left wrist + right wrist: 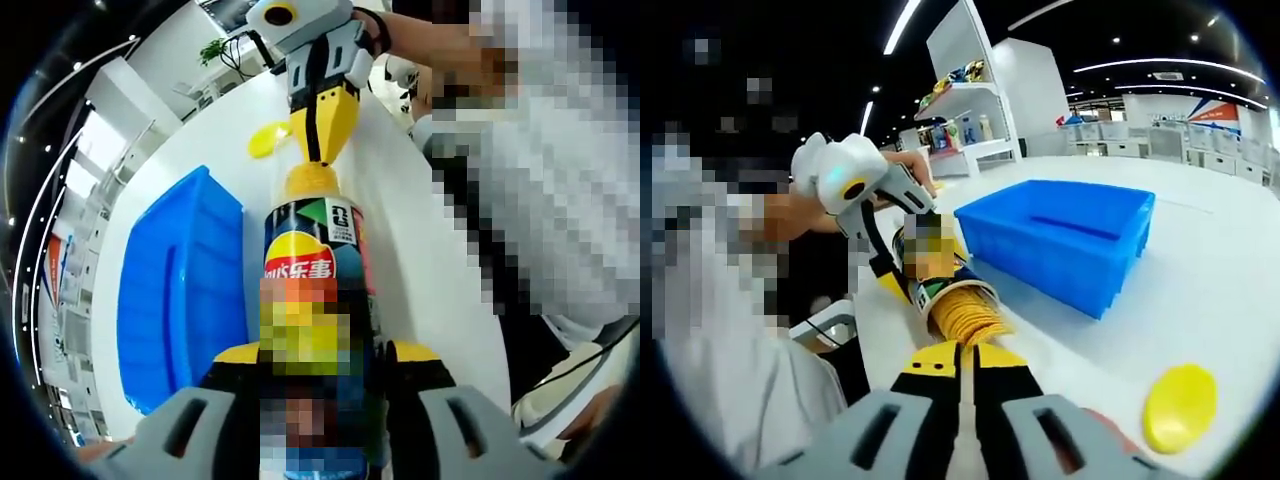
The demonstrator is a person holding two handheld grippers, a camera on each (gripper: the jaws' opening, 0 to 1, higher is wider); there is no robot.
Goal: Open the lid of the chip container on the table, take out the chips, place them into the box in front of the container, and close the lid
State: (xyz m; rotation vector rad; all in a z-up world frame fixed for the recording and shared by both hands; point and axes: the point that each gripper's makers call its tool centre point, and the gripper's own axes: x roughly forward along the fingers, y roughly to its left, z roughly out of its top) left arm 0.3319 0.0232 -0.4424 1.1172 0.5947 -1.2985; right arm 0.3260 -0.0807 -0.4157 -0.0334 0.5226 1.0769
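— What is seen nearest in the left gripper view?
— The left tongs (322, 365) are seen at the bottom centre, clenched around the chip container (318, 300), which is laid on its side on the white counter (420, 250). A blue box (180, 290) is placed just beside it, at centre left.

— And farther up that frame?
— A stack of chips (312, 180) is shown at the container's open mouth, gripped by the right tongs (322, 150), which are reached in from the top centre. A yellow lid (268, 140) is left on the counter near them.

— What is given in the right gripper view?
— The right tongs (963, 365) are seen at the bottom centre, pinched on the chips (965, 312), which are partly out of the container (935, 275). The lid (1180, 407) is found at lower right. Beyond, the left tongs (898, 282) are shown on the container, and the box (1060, 240) is set at centre right.
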